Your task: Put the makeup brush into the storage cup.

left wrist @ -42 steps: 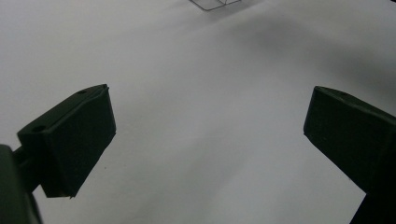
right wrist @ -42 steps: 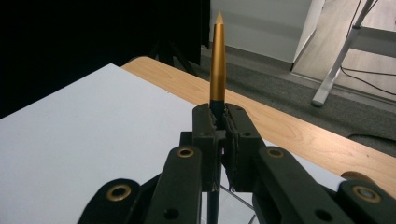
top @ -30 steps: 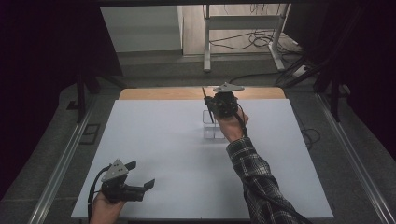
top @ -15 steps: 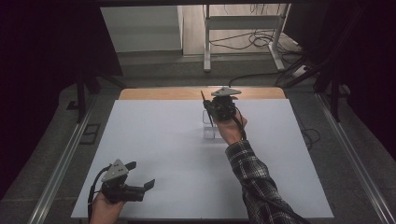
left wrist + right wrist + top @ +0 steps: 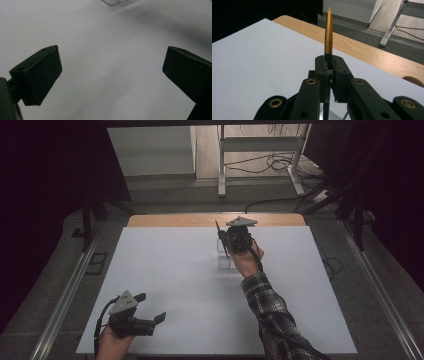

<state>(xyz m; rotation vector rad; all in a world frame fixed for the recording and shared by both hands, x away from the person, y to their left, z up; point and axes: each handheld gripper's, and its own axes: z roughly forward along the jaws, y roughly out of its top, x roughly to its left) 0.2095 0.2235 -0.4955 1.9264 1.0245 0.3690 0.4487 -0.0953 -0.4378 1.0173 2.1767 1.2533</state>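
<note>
— Where does the right gripper (image 5: 226, 239) sit, taking the white table (image 5: 165, 270) as the mark?

— Over the table's far part, a little right of its middle, at the end of an outstretched forearm in a plaid sleeve (image 5: 272, 312). Its jaws are pressed together on a thin pen (image 5: 328, 37), which stands up between them in the right gripper view.

— And the left gripper (image 5: 152, 312)?

— Low at the table's near left corner, held in the left hand (image 5: 112, 345), lying about level and pointing toward the table's right side. Its jaws stand wide apart with nothing between them.
</note>
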